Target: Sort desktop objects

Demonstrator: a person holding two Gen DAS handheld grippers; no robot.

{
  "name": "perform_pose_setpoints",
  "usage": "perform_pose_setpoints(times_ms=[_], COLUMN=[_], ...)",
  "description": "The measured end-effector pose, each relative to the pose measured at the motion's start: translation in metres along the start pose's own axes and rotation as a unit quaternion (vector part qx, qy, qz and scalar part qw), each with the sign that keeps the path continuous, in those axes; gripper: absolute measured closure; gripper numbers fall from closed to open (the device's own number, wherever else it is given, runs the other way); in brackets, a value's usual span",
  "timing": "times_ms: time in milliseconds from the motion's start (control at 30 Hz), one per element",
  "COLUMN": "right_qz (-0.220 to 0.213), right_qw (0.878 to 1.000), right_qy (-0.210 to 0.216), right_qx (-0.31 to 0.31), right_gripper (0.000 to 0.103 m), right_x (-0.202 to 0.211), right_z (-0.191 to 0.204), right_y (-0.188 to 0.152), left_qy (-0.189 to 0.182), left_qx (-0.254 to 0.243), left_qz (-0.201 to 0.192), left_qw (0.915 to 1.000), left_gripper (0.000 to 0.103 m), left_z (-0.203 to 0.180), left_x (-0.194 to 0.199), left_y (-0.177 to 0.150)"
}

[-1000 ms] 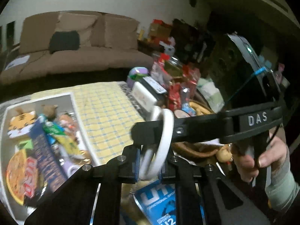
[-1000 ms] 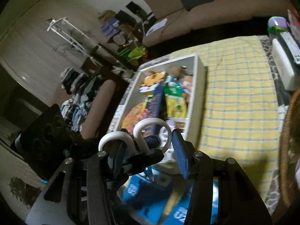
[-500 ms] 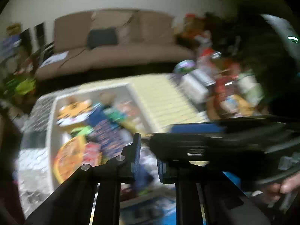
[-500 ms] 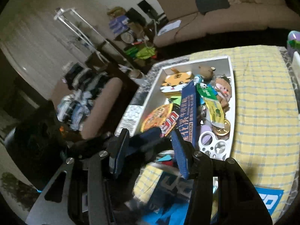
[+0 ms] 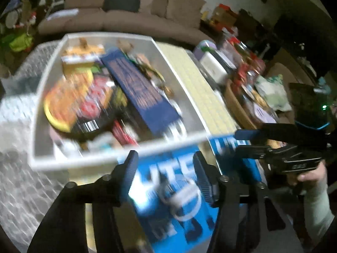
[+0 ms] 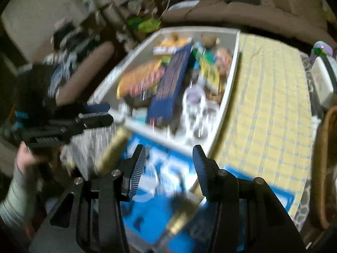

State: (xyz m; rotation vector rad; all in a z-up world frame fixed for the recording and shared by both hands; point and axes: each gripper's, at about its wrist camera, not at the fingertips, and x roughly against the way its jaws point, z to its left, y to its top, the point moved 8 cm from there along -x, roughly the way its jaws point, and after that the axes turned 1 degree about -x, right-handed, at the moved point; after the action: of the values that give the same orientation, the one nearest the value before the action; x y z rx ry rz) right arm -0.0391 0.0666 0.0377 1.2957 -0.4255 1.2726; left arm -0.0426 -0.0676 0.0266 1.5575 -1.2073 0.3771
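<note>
My left gripper (image 5: 165,164) hangs over a blue box with white letters (image 5: 168,189), and its jaws are opening with nothing pressed between them. A blurred white ring (image 5: 181,196) shows on the box just below them; I cannot tell whether it is loose or printed. Beyond lies a white tray (image 5: 118,154) full of snack packs, with a long dark blue pack (image 5: 143,90) on top. My right gripper (image 6: 168,154) is open and empty above the same blue box (image 6: 151,206), near the tray (image 6: 223,109). Each gripper shows in the other's view: the right gripper (image 5: 250,140), the left gripper (image 6: 101,113).
A yellow checked cloth (image 6: 269,105) covers the table right of the tray. A wicker basket (image 6: 324,147) with packets stands further right, and a white box (image 5: 212,67) behind it. A blurred golden object (image 6: 113,149) lies left of the blue box. A sofa (image 5: 126,19) is beyond.
A second ago my left gripper was shut on a white ring; now its jaws stand apart and empty. Both grippers have dropped towards the tray's near edge and the blue box.
</note>
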Motion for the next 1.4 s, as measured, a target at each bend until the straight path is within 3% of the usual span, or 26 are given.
perform_pose_setpoints(times_ms=[167,333,467,600,700,867,1000,1067,1133,1200,1400], right_qz=[0.031,0.027,0.002,0.006,0.024,0.030,0.006,-0.005,-0.009,-0.019,-0.069], right_qw=[0.999,0.995,0.982,0.980,0.981,0.977,0.967,0.964,0.962,0.965,0.961], right_qy=[-0.015,0.038,0.098,0.084,0.074,0.073,0.074,0.087,0.093,0.077,0.097], right_qx=[-0.011,-0.084,-0.161,-0.180,-0.180,-0.200,-0.243,-0.252,-0.255,-0.250,-0.250], right_gripper=[0.053,0.052,0.052,0.052,0.052,0.047,0.046,0.049,0.069,0.076,0.083], right_x=[-0.021,-0.036,-0.032,-0.036,-0.045,-0.058,-0.066,-0.071,-0.077,-0.077,-0.068], right_z=[-0.008,-0.023,-0.031,-0.036,-0.036,-0.036,-0.050,-0.051,-0.051,-0.054,-0.059], right_y=[-0.048,-0.068,-0.072,-0.077,-0.081,-0.079,-0.068,-0.064,-0.064,-0.065,-0.055], left_qy=[-0.015,-0.013,0.007,-0.018,0.003,-0.020,-0.018,-0.018,-0.021,-0.029,-0.051], left_qx=[0.024,0.017,-0.018,-0.051,-0.074,-0.047,-0.053,-0.053,-0.050,-0.051,-0.054], left_qz=[0.040,0.046,0.012,0.006,0.029,0.025,0.021,0.017,0.014,0.014,0.016], left_qw=[0.9988,0.9987,0.9997,0.9985,0.9968,0.9984,0.9982,0.9983,0.9984,0.9982,0.9971], left_gripper=[0.037,0.037,0.037,0.037,0.037,0.037,0.038,0.038,0.037,0.037,0.037], left_z=[-0.013,-0.026,-0.034,-0.049,-0.049,-0.043,-0.044,-0.044,-0.044,-0.045,-0.051], left_x=[-0.025,-0.039,-0.036,-0.040,-0.056,-0.054,-0.053,-0.053,-0.052,-0.051,-0.051], left_y=[-0.051,-0.084,-0.084,-0.079,-0.084,-0.080,-0.084,-0.084,-0.085,-0.086,-0.089])
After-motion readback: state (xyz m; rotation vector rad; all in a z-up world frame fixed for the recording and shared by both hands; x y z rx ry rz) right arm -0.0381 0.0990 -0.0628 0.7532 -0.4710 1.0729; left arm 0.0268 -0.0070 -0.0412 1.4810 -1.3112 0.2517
